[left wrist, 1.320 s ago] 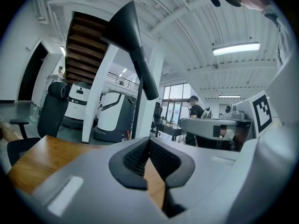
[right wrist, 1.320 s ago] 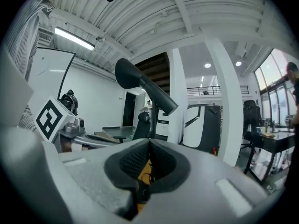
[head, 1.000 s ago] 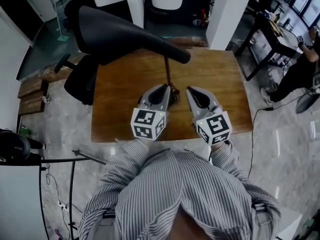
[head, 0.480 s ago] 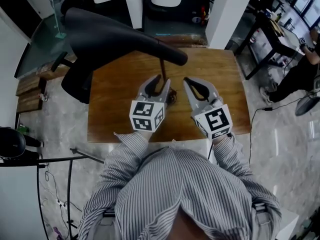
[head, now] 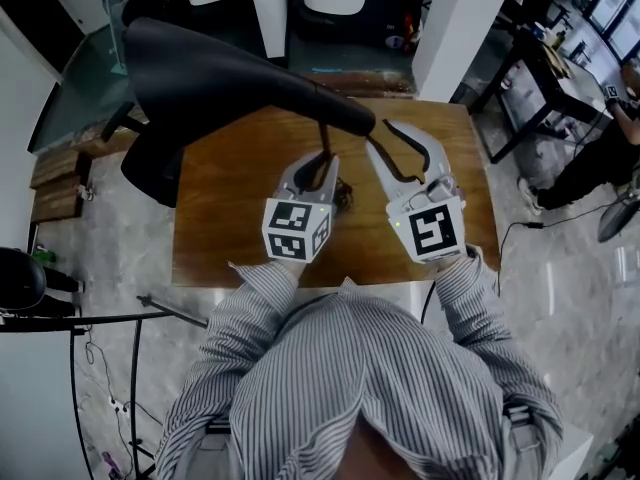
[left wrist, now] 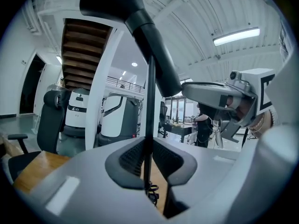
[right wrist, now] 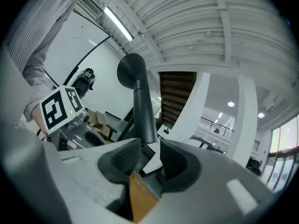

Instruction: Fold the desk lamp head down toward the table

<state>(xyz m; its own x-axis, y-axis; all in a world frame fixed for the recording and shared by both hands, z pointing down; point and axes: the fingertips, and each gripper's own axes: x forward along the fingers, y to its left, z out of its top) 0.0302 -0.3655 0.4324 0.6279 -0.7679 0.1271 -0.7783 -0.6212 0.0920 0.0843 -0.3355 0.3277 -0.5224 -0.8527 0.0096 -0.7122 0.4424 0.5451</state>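
**Asker:** From overhead, where does the lamp stand?

**Me:** It stands on the wooden table (head: 230,228). Its lamp head (head: 230,68) juts out to the left, well above the tabletop, so I judge the folding not yet begun. My left gripper (head: 322,160) is at the thin stem (head: 324,136). My right gripper (head: 385,138) is up beside the head's narrow end.

**Asker:** And looking along your left jaws?

**Me:** They have just been closing. The stem (left wrist: 149,101) runs upright between the pads, and they clench it. I take that grip as my brace.

**Asker:** And your right?

**Me:** Those jaws have just been opening and stand apart. The head's narrow end (right wrist: 142,106) sits at their mouth with a gap beside it, so nothing is pinched. Next, I reckon, they should close on that end. Then I swing the head down toward the table while the left hand stops the stem tipping.
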